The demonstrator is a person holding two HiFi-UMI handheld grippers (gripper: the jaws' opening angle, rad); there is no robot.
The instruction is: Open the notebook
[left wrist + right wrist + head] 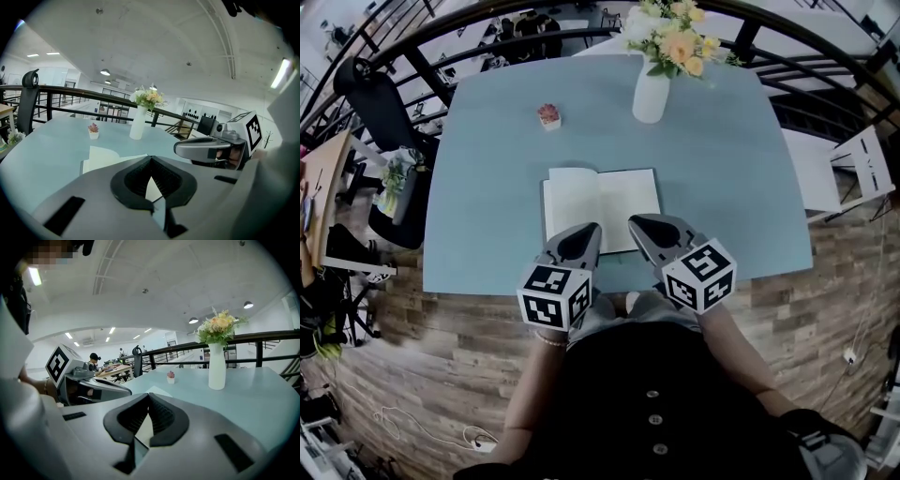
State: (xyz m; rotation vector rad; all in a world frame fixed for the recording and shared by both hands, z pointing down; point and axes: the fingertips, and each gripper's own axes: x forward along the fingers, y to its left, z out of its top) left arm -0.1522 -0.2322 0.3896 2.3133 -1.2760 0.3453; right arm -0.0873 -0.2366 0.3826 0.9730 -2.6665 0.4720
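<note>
Head view, with both gripper views. We see the notebook (600, 199) lying open and flat on the pale blue table (741, 187), midway along its near edge and just inside it, two blank cream pages facing up.

The left gripper (588, 229) hangs over the near edge of the table with its tip above the lower part of the left page. Its own view shows the jaws (151, 160) closed tip to tip with nothing held, only a sliver of page visible through the gap behind the tips. The right gripper (636, 223) mirrors it above the lower part of the right page. Its jaws (149, 396) are likewise pressed together and empty. We cannot tell whether either tip touches the paper. The marker cubes (555, 298) sit at the rear of each gripper, beyond the table's near edge.

Toward the far edge, a white vase (651, 94) of yellow and white flowers (677, 39) stands right of centre. A small potted plant (548, 115) sits left of it, well apart from the notebook. A black office chair (375, 98) stands off the far left corner.
</note>
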